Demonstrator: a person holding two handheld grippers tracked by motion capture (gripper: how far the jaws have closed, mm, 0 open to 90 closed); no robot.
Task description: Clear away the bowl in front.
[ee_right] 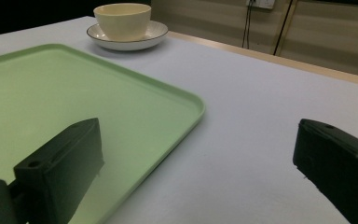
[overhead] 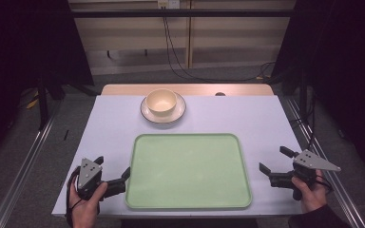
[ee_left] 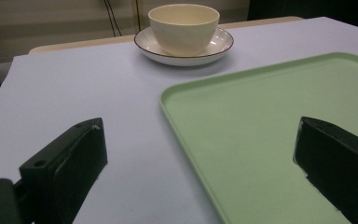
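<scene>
High view: green tray (overhead: 188,172) sits flat at the middle of the tabletop (overhead: 247,116), close to the near edge, nothing on it. Cream bowl (overhead: 161,102) stands upright on a dark-rimmed saucer (overhead: 148,112) near the middle of the far edge, apart from the tray. Left gripper (overhead: 114,167) is held in a hand (overhead: 84,205) by the near left corner, jaws spread, one jaw tip reaching the tray's left rim, nothing between them. Right gripper (overhead: 276,160) is held in a hand (overhead: 312,194) by the right edge, just beside the tray's right rim, jaws spread and holding nothing. Left gripper view: both black jaws wide apart, one over bare tabletop (ee_left: 74,88), the other over the tray (ee_left: 261,121); bowl (ee_left: 184,27) on saucer (ee_left: 221,44) straight ahead at the far edge. Right gripper view: jaws wide apart again, one over the tray (ee_right: 74,88), the other over bare tabletop (ee_right: 261,107); the tray's rounded corner lies between them; bowl (ee_right: 122,19) on saucer (ee_right: 156,33) at far left.
</scene>
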